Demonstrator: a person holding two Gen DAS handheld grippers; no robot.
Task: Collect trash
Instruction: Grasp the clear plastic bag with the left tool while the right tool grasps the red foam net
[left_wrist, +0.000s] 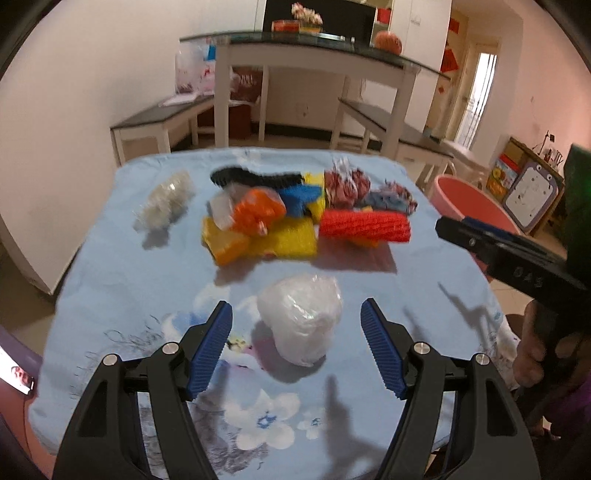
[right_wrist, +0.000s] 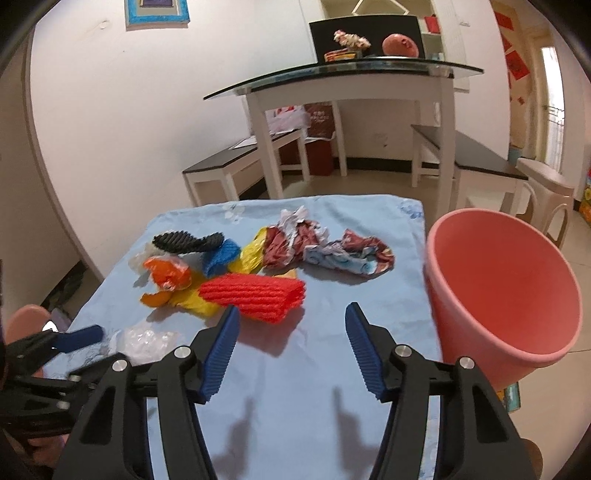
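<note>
My left gripper (left_wrist: 296, 334) hung over the blue floral tablecloth (left_wrist: 110, 258) with its jaws spread wide, and a crumpled ball of clear white plastic wrap (left_wrist: 301, 321) sat on the cloth between my blue pads (left_wrist: 210, 350), touching neither. I judged that ball very light, soft and springy; it would squash rather than resist, and its film looked slick, so the surest hold seemed to be across its fat middle, where the ridged pads could bite into the folds. Beyond the ball, farther from me, lay the main heap: a red foam fruit net (left_wrist: 365, 225), yellow netting (left_wrist: 284, 240), an orange wrapper (left_wrist: 258, 210), a blue net (left_wrist: 299, 195), a black net (left_wrist: 251, 177) and crumpled printed paper (left_wrist: 347, 182). To the left of that heap, well apart, sat another wad of clear plastic (left_wrist: 166, 201). All of it looked weightless and harmless to squeeze, though likely to spring open or snag. My right gripper (right_wrist: 291, 347) was also parted, nothing between its pads, hovering over bare cloth just on my side of the red net. The pink plastic bin (right_wrist: 502, 295) stood off the right-hand edge of the cloth, tilted toward me, and as far as I could see into it, it held nothing. No trash, by my reckoning, had yet gone in.
</note>
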